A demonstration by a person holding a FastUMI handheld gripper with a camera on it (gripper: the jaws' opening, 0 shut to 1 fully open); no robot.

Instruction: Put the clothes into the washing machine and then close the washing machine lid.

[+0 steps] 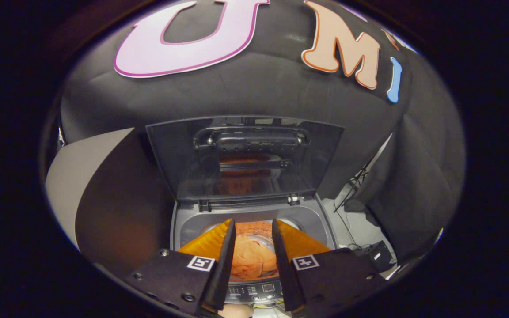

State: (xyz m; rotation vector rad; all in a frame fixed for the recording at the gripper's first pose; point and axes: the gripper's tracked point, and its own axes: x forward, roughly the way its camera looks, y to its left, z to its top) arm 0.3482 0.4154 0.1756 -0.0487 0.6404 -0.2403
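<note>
Gripper (253, 227): hand-held, two fingers spread apart, grasping nothing; poised above the front of the machine, pointing toward its raised lid.

Washing machine (312, 218): top-loading, grey deck, directly below and ahead of the fingers. Round tub opening lies between and just beyond the fingertips.

Clothes (250, 256): orange fabric, bunched, lying inside the tub; seen through the gap between the two fingers, clear of both.

Lid (245, 157): dark, translucent, standing upright and open beyond the fingertips, hinged at the rear edge of the deck. A moulded handle (252, 139) runs across its upper part. An orange reflection shows in the panel.

Control panel (254, 290): strip of buttons and a small display on the front edge of the machine, beneath the fingers, partly covered by them.

Cables (347, 194): thin dark leads trailing on the pale floor, right of the machine, beyond the right finger.

Black box (376, 254): small, on the floor just right of the right finger's base; kind cannot be told.

Pale board (82, 176): leaning panel left of the machine, partly in shadow.

Black cloth wall (259, 92): behind the lid, draped down on the right.
</note>
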